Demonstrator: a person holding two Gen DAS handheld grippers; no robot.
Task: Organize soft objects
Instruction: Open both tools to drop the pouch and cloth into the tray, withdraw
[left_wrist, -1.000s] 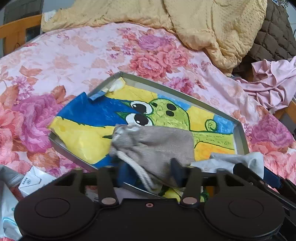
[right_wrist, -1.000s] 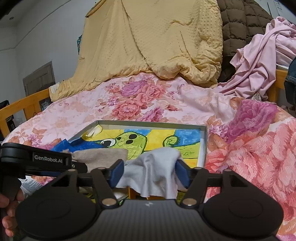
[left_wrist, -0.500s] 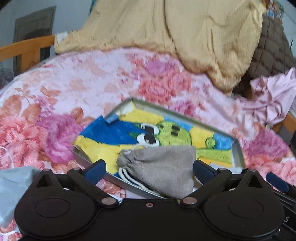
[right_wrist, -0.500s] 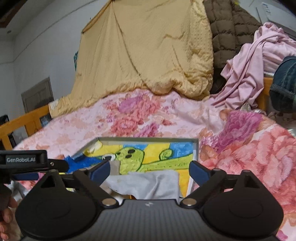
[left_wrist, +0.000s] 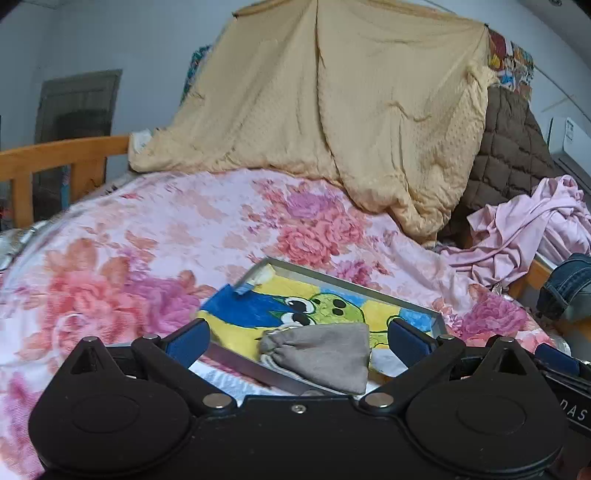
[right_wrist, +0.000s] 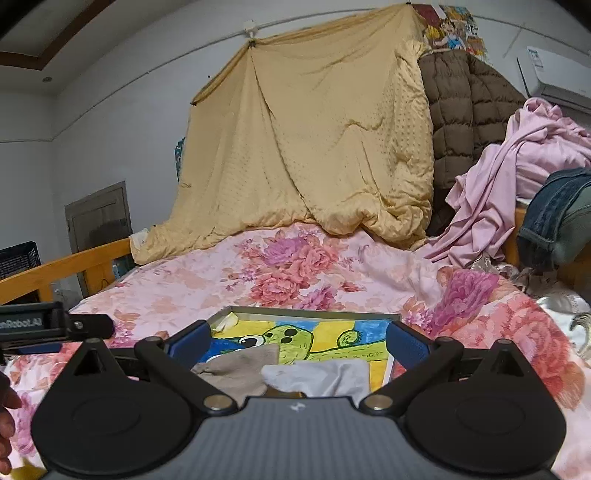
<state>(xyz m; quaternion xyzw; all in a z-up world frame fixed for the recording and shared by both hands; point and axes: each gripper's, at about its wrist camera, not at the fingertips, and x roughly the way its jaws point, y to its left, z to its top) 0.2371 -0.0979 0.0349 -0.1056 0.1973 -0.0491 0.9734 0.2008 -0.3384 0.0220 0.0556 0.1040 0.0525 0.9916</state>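
Observation:
A grey drawstring pouch (left_wrist: 321, 352) lies in the near part of a metal tray (left_wrist: 332, 275) lined with a green cartoon picture, on the flowered bedspread. A pale grey cloth (right_wrist: 317, 374) lies beside it on the right; the pouch also shows in the right wrist view (right_wrist: 240, 365). My left gripper (left_wrist: 297, 338) is open and empty, above and behind the pouch. My right gripper (right_wrist: 297, 341) is open and empty, above and behind the cloth. The tray's rim shows in the right wrist view (right_wrist: 314, 310).
A yellow quilt (right_wrist: 314, 147) hangs at the back with a brown padded coat (right_wrist: 465, 122) beside it. Pink clothes (right_wrist: 517, 184) and jeans (right_wrist: 554, 218) are piled at the right. A wooden bed rail (left_wrist: 62, 155) runs along the left.
Both grippers opened, letting go of the pouch and the cloth in the tray. Both have since risen and drawn back from the tray.

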